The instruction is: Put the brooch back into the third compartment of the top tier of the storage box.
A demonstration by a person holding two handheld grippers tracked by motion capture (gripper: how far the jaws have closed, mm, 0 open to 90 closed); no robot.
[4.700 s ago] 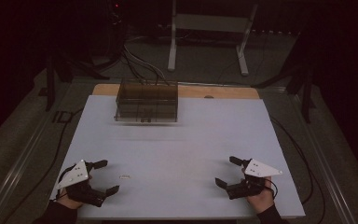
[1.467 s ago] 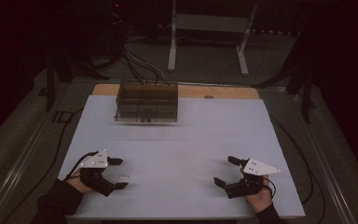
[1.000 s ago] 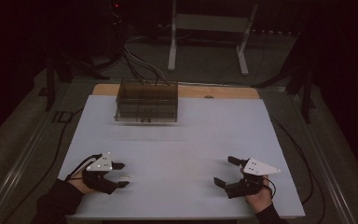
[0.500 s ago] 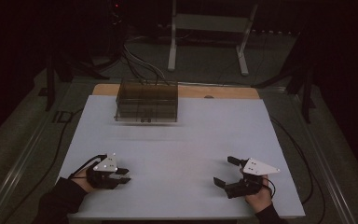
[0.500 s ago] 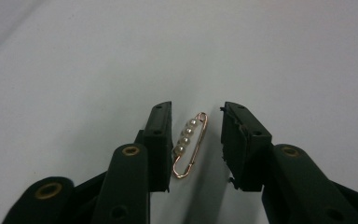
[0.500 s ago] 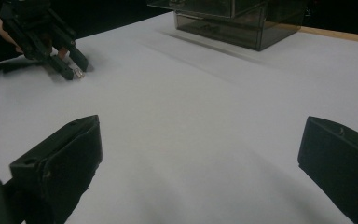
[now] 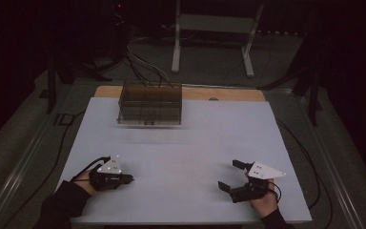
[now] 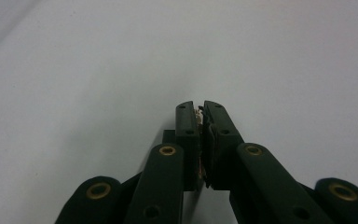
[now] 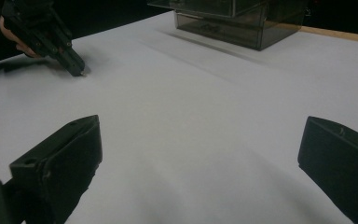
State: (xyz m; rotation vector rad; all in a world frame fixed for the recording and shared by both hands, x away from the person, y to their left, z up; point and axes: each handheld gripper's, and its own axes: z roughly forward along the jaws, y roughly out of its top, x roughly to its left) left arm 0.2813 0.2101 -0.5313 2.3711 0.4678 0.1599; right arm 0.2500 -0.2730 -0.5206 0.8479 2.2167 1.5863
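Small pale sliver (image 8: 199,111), too thin and too hidden to identify, sits pinched between the tips of the left gripper (image 8: 201,108), whose jaws are pressed nearly together on it just above the white tabletop (image 7: 195,143). In the high view this left gripper (image 7: 131,179) lies well in front of the smoky clear box (image 7: 150,102) and a little to its left, near the table's front edge, with a dark-sleeved hand (image 7: 95,179) around it and a grey three-cornered plate on top. The right gripper (image 7: 228,175) is also well in front of the box, off to its right. Its jaws stand wide apart with nothing between them, and in its own view the right gripper (image 9: 200,154) frames bare white surface. That view also shows the left gripper (image 9: 79,70) with its tip down at the tabletop, and the box (image 9: 228,18) far beyond. The box rests on the tabletop's far part, with a strip of bare wooden edge (image 7: 228,94) showing just behind it. What the box holds cannot be made out. The tabletop is matte, plain and evenly lit. Beyond the box the room is dark, with a grey floor, a bundle of cables (image 7: 143,67) running toward the back, and a white-legged stand (image 7: 209,24) straight behind it. Black cables trail along the floor on both sides of the table.
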